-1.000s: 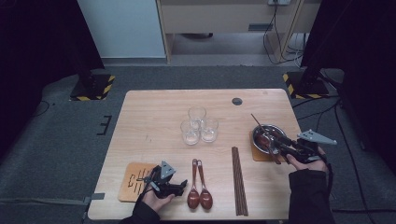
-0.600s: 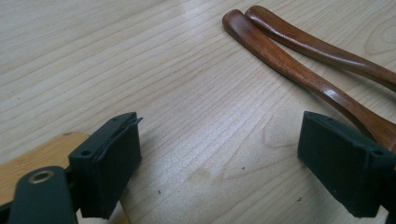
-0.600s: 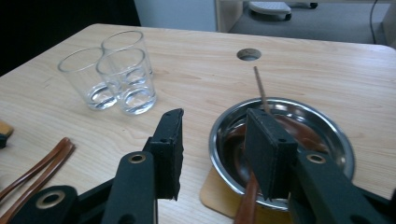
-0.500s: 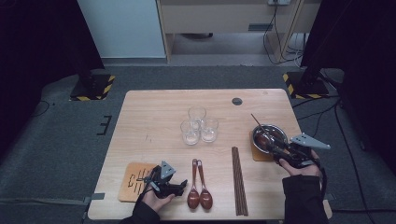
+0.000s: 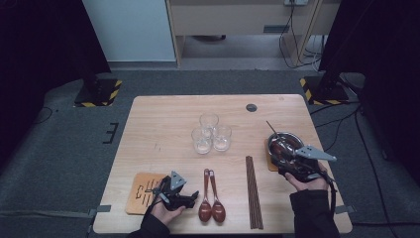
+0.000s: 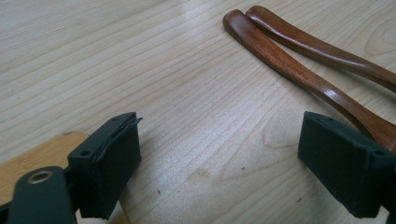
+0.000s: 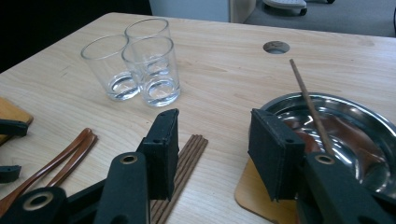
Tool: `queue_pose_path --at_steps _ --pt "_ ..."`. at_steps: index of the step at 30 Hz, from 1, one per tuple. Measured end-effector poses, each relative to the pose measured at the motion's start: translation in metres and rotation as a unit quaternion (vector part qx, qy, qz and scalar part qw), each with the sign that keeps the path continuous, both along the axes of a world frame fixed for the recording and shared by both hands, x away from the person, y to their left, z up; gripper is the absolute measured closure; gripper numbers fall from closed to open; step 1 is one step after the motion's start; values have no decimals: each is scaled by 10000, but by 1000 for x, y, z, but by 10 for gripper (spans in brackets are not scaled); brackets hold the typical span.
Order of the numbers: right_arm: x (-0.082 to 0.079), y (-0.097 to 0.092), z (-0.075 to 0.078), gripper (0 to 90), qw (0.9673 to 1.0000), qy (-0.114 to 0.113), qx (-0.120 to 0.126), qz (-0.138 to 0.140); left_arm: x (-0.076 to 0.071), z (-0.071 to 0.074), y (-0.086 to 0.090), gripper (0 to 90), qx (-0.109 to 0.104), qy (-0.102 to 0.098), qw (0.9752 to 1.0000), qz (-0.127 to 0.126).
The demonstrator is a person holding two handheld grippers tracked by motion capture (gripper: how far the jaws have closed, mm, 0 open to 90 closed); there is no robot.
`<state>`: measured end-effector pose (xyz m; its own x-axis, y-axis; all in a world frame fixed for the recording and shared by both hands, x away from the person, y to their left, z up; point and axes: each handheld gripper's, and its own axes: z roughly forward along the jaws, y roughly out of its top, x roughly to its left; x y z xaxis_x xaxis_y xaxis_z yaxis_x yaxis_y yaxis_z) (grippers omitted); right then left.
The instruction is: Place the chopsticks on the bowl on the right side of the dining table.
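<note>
Near the tabletop's front-left corner lies a wooden coaster (image 5: 142, 192), bare, as though waiting to take a dish. Your left claw (image 5: 190, 197) rests just to its right, low on the tabletop (image 5: 163, 124), jaws spread with only bare wood between them; it looks parked there so it can reach either the coaster or the two wooden spoons (image 5: 211, 203) lying side by side just beyond its tips, bowls toward the front edge.

Further in, toward the middle of the tabletop, three empty glasses (image 5: 210, 133) stand bunched together, touching or nearly so, kept clear of the working zone along the front.

Right of the spoons, a bundle of dark chopsticks (image 5: 252, 191) lies straight, running from the front edge inward.

Near the right edge, the steel bowl (image 5: 286, 143) sits on a second coaster (image 7: 254, 198), a single stick (image 7: 308, 100) leaning out over its rim. Your right claw (image 5: 285, 157) sits just at the bowl's near rim; its jaws have just been opening and stand apart with nothing pinched, so it seems you've let go there and are free to move toward the chopsticks.
</note>
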<state>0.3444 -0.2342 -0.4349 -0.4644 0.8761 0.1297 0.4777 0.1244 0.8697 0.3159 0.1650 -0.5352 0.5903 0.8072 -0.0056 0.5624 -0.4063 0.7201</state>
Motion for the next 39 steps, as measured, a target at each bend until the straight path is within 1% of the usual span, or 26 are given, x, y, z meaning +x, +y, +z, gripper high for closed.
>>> queue_pose_path --at_steps 5,9,18,24,31,39 --pt "-1 9 -5 515 9999 72 -46 70 0 0 0 119 1 -1 10000 1" --pt "-2 15 -9 519 9998 94 -130 148 0 0 0 119 2 -2 10000 1" --pt "-3 28 -21 529 9990 280 -239 271 0 0 0 118 2 -2 10000 2" --pt "-5 33 -30 540 9983 413 -274 312 0 0 0 118 1 -2 10000 2" --pt "-7 39 -40 568 9971 520 -388 407 0 0 0 118 2 -2 10000 2" --pt "-9 42 -49 584 9959 650 -464 421 0 0 0 118 3 -2 10000 2"
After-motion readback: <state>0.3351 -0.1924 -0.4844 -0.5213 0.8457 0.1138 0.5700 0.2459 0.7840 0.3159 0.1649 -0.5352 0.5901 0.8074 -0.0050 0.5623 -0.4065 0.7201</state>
